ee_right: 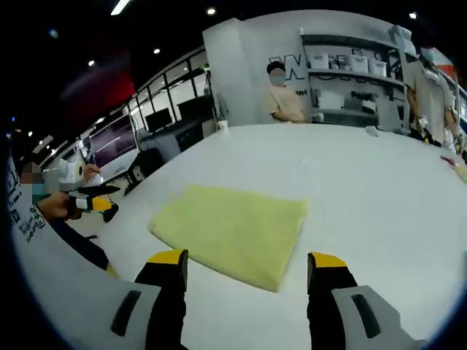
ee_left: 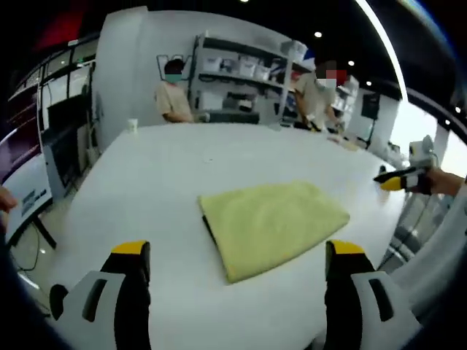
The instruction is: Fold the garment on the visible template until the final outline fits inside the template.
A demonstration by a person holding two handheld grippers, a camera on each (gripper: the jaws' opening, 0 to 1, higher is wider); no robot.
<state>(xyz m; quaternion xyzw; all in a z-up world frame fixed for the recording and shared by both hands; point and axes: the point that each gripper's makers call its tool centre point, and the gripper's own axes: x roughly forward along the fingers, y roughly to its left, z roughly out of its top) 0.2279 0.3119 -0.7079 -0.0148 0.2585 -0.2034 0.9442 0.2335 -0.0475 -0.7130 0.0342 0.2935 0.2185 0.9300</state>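
A yellow-green cloth (ee_left: 273,226) lies folded into a rough rectangle on the white table (ee_left: 182,160). A thin dark strip (ee_left: 208,227) runs along its left edge. My left gripper (ee_left: 237,255) hovers just short of the cloth's near edge, jaws wide open and holding nothing. In the right gripper view the same cloth (ee_right: 233,230) lies flat ahead of my right gripper (ee_right: 248,261), which is open too and holds nothing. The right gripper (ee_left: 401,179) also shows far right in the left gripper view, in a hand. The left gripper (ee_right: 91,202) appears at the left of the right gripper view.
Two people (ee_left: 173,98) stand behind the table's far edge, in front of white shelves (ee_left: 248,73). A small white cup (ee_left: 132,125) sits near the far left corner. Small items (ee_left: 343,142) lie at the far right. The table drops off at its left edge (ee_left: 66,211).
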